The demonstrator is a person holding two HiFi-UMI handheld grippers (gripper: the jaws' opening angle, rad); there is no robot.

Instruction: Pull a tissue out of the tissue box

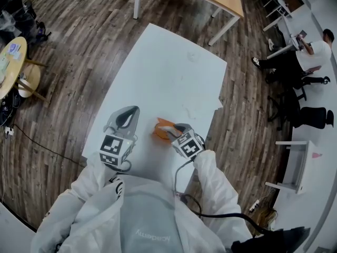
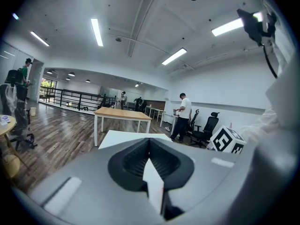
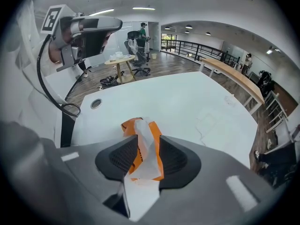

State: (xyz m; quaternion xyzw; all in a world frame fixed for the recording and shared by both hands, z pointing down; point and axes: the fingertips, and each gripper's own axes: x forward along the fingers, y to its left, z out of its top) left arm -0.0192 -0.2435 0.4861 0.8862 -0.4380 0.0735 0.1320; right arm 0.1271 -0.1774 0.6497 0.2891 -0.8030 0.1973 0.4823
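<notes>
tissue [image 3: 146, 168] between right gripper [image 3: 148, 142] jaws; orange pack [image 3: 129, 125] print seems illegible.

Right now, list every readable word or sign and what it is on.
"Academy", upside down, uncertain: jacket.
Left cube, right cube: square markers, no words.
Tissue pack: print too small to read.

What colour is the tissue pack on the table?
The tissue pack is orange; best seen in the right gripper view.
</notes>
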